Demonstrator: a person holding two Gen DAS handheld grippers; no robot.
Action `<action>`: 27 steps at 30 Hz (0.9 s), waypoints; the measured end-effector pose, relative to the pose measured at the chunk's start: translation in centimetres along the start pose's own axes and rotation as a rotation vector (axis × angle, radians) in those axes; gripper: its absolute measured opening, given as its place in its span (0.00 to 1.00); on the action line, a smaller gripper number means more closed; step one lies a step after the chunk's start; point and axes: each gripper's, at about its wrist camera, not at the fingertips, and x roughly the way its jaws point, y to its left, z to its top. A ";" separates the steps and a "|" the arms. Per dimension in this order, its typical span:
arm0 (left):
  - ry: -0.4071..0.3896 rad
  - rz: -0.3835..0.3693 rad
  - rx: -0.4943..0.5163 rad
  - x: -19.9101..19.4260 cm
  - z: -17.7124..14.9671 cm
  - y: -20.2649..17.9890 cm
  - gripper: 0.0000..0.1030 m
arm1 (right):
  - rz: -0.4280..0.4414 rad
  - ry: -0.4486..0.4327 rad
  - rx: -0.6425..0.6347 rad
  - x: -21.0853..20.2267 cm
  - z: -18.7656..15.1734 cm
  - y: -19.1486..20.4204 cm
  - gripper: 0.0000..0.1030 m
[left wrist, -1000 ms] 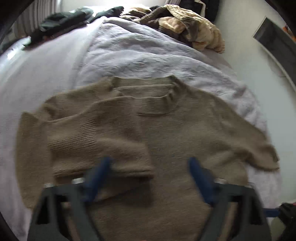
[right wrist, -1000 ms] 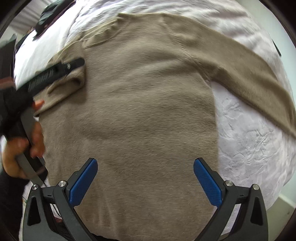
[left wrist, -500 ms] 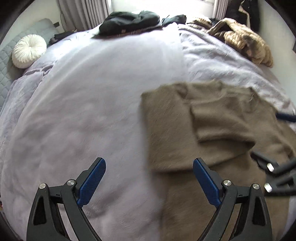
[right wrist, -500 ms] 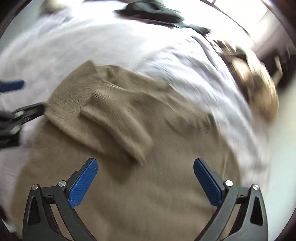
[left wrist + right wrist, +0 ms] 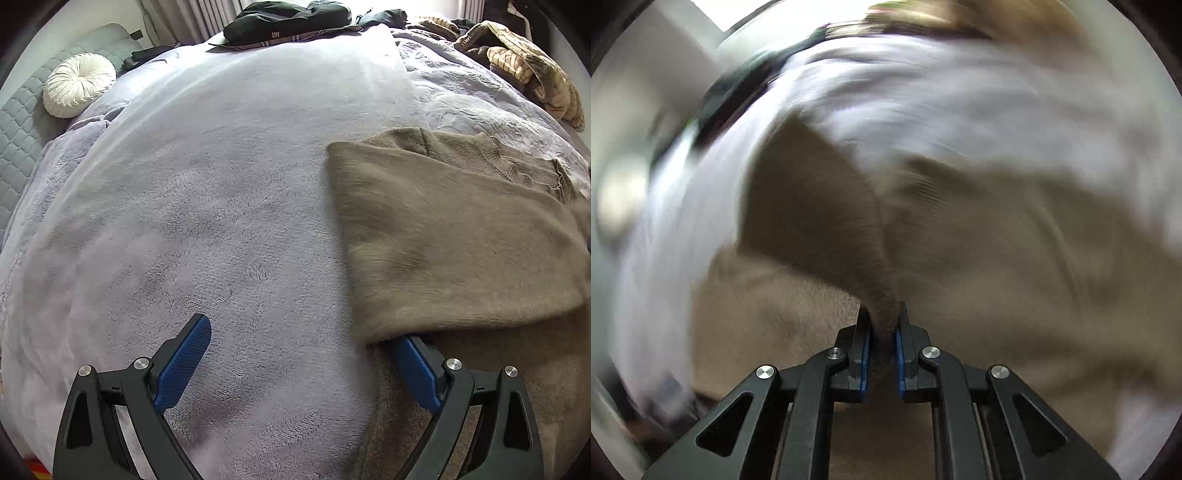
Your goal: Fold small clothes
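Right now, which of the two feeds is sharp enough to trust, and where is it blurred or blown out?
Left wrist view: sharp, fisheye-bent, slight glare at the top edge; sweater and open left gripper read clearly. Right wrist view: heavy motion smear, window overexposed; only the right gripper, shut on sweater fabric, is crisp.

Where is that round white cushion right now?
The round white cushion shows in the left wrist view, far upper left, at the head of the bed against the grey quilted headboard, well away from the brown sweater.
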 end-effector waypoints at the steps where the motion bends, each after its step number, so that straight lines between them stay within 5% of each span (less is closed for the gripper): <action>1: 0.004 0.000 0.002 0.1 0.0 0.0 0.93 | 0.070 0.026 0.114 0.3 -0.1 -2.6 0.17; 2: 0.005 0.003 0.005 0.1 0.1 -0.1 0.93 | 0.115 0.049 0.199 0.6 -0.4 -4.4 0.20; 4: 0.008 0.009 0.009 0.2 0.2 -0.3 0.93 | 0.184 0.074 0.295 0.8 -0.8 -6.7 0.57; 6: 0.012 0.012 0.005 0.3 0.2 -0.3 0.93 | 0.250 0.038 0.337 0.1 -1.4 -7.1 0.71; 11: 0.037 -0.001 -0.016 -1.0 0.3 0.4 0.93 | 0.213 0.023 0.362 -1.0 0.0 -7.8 0.71; 14: 0.027 -0.082 -0.034 -3.1 0.5 1.4 0.93 | 0.202 0.027 0.369 -1.6 0.7 -8.2 0.71; 19: 0.073 -0.199 -0.033 -0.7 5.3 1.0 0.93 | 0.006 0.096 0.125 1.4 2.5 -3.9 0.72; 24: 0.126 -0.191 -0.006 3.6 8.9 -1.7 0.93 | -0.463 0.044 -0.225 2.2 2.0 -0.4 0.71; 27: 0.147 -0.228 0.010 4.2 9.6 -2.5 0.93 | -0.534 -0.001 -0.094 -0.5 1.2 -4.2 0.71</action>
